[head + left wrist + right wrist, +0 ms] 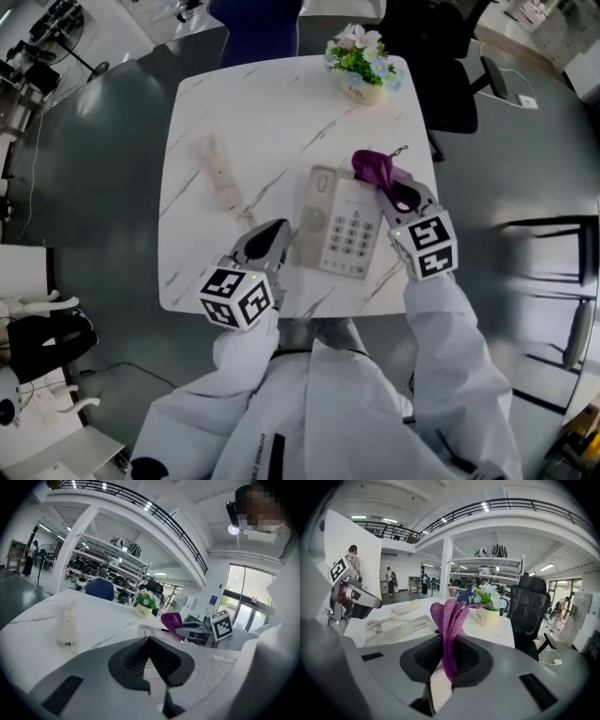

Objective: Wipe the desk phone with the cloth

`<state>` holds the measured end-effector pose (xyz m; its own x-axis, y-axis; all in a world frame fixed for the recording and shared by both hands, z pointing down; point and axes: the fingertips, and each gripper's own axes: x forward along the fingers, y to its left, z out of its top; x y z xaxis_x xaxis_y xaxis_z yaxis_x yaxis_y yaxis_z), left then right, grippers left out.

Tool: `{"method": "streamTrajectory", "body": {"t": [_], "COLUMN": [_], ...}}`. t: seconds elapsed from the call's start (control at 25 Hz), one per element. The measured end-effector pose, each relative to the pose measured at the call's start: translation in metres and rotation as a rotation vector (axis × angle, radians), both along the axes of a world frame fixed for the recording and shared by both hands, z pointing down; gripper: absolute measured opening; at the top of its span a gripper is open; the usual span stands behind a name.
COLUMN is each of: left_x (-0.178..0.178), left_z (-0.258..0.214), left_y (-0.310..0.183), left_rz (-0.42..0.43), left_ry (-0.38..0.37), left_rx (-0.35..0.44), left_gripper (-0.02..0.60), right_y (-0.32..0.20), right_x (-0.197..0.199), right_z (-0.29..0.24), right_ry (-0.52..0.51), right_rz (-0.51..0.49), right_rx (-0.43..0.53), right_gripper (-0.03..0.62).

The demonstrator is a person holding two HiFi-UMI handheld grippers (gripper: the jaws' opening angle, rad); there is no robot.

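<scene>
A beige desk phone base [339,223] lies on the white marble table [281,103], its keypad facing up. Its handset [219,172] lies off the cradle to the left, joined by a coiled cord. My right gripper [392,192] is shut on a purple cloth [373,168], [449,620], held over the phone's upper right corner. My left gripper [274,240] rests at the phone's left edge, jaws shut with nothing between them [151,656]. The phone base [401,629] shows low in the right gripper view.
A small pot of flowers [364,60] stands at the table's far right corner. A black office chair [448,75] sits beyond the right edge, a blue chair [255,26] at the far side. Grey floor surrounds the table.
</scene>
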<state>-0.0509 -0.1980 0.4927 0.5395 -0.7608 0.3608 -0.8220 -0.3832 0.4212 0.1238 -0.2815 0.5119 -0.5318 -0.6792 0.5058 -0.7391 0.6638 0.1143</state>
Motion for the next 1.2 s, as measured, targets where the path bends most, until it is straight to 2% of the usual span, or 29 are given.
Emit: {"method": "streamTrajectory", "body": {"t": [0.68,1.2], "left_x": [0.011,0.019], "left_z": [-0.006,-0.003], "left_y": [0.015,0.032], "left_rz": [-0.037,-0.064], "left_ry": [0.005,0.016], "left_rx": [0.012,0.016], "left_gripper": [-0.002,-0.003], "right_y": [0.023,0.037], "right_x": [-0.009,-0.012], "right_z": [0.006,0.011], "right_ry": [0.054,0.062], "right_rz": [-0.094,-0.125], "right_rx": [-0.072,-0.097], "right_gripper": [0.040,0.040]}}
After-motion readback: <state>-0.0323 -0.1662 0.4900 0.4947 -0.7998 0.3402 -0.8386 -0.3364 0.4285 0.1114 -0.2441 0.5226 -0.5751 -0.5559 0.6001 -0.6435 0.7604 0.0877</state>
